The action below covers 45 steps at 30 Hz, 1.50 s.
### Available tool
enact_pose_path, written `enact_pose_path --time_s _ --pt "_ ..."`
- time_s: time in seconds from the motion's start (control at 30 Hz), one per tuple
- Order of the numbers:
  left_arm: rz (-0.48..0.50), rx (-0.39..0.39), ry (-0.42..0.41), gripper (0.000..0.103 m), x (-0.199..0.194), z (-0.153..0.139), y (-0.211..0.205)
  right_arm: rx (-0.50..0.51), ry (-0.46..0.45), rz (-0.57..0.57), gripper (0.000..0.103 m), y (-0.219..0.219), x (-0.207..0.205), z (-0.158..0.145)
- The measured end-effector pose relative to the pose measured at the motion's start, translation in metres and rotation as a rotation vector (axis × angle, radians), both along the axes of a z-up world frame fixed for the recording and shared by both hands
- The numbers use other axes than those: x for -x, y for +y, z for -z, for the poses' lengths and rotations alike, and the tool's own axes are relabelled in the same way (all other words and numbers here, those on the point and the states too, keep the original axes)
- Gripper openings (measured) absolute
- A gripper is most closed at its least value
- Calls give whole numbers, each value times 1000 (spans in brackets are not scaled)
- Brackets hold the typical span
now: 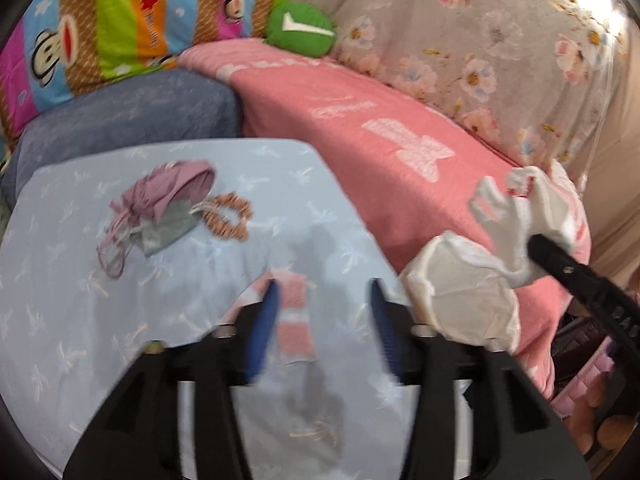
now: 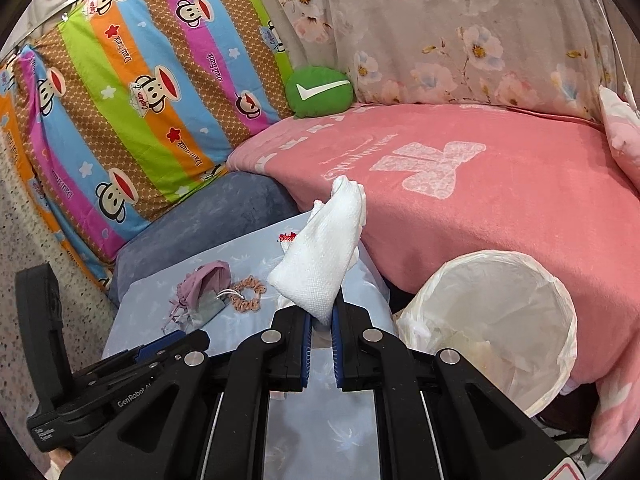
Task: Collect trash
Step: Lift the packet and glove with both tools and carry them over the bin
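The low table (image 2: 160, 344) stands in front of the bed (image 2: 500, 208). On the table, a drawstring pouch (image 2: 204, 288) lies touching a scrunchie (image 2: 249, 293) to its right. Right of the table, against the bed's edge, stands the lined bin (image 2: 500, 320). A round cushion (image 2: 320, 90) rests at the bed's far side, well behind the table.

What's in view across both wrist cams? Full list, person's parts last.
crumpled white paper towel: 1, white, clamped in right jaws above the table
bin lined with translucent white bag: 1, white, beside pink blanket, right of table
light blue patterned tablecloth: 1, light blue, covering the table
mauve drawstring fabric pouch: 1, mauve and grey, on tablecloth
peach fabric scrunchie: 1, peach, touching pouch
pink fleece blanket: 1, pink, behind table
green round cushion: 1, green, at back
striped monkey-print quilt: 1, multicolour, back left
left gripper: jaws open, empty
right gripper: shut on towel
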<state>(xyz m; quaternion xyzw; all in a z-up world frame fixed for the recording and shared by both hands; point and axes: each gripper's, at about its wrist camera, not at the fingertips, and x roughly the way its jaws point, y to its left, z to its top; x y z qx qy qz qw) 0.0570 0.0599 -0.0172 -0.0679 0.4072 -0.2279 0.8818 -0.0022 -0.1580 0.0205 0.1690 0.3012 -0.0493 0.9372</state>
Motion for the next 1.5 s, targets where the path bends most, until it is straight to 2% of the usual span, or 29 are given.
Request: enact_pose_path --time_s 0.03,0.07,0.4,0.57,0.67,0.77,0.8,0.87,0.9,1.03,1.3,1.5 --pt "-8 -4 5 65 0 7 2 -4 6 -1 8 0 -1 4" --pt "-11 -15 16 66 -1 13 1 -9 13 -2 8 -1 -2 9" --pt "-23 -125 145 66 -31 74 -23 -40 87 -6 8 -8 -29 49" --pt "-22 -167 160 67 -44 90 -36 -53 114 -5 8 -14 -42 64" --pt "-26 -218 128 67 -48 93 -43 -57 124 -6 8 -16 -48 70" --pt "-22 -236 126 64 -52 97 -46 -61 131 -6 8 -17 -53 74" --pt "-22 -251 112 58 -51 97 -47 -61 133 -6 8 -17 -54 75" --pt "-14 -269 93 36 -50 96 -49 -61 138 -6 8 -16 -56 78" --pt "-10 -272 91 29 -49 95 -49 -62 140 -6 8 -16 -57 78" --pt "3 -221 112 16 -47 90 -46 -63 140 -8 8 -16 -58 79" --pt "37 -157 58 14 -33 52 -57 -59 105 5 8 -20 -47 63" --pt "85 -116 -25 14 -17 11 -77 -47 51 36 8 -33 -27 38"
